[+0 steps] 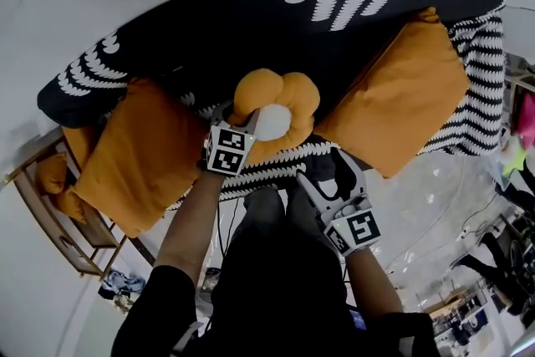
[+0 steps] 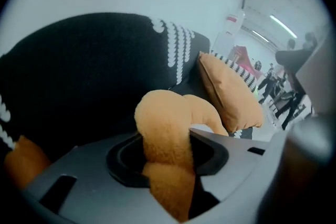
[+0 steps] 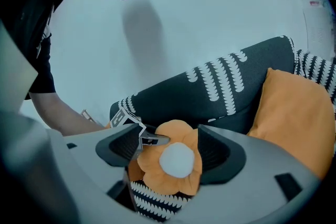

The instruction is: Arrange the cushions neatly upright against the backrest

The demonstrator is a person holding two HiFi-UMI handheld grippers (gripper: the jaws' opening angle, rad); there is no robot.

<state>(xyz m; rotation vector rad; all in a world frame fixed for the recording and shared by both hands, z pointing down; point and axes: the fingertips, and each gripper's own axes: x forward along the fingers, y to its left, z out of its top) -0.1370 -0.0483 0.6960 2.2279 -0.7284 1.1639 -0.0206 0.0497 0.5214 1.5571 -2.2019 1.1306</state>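
Note:
A flower-shaped orange cushion with a white centre is lifted over the middle of the sofa seat, in front of the black-and-white backrest. My left gripper is shut on one of its petals; the plush is squeezed between the jaws. A square orange cushion lies slumped at the sofa's left end. Another leans at the right end. My right gripper hangs open near the seat's front edge with nothing between its fingers; the flower cushion shows beyond it.
A wooden side shelf stands left of the sofa. Clear plastic sheeting and clutter cover the floor at the right. Several people stand far off in the left gripper view.

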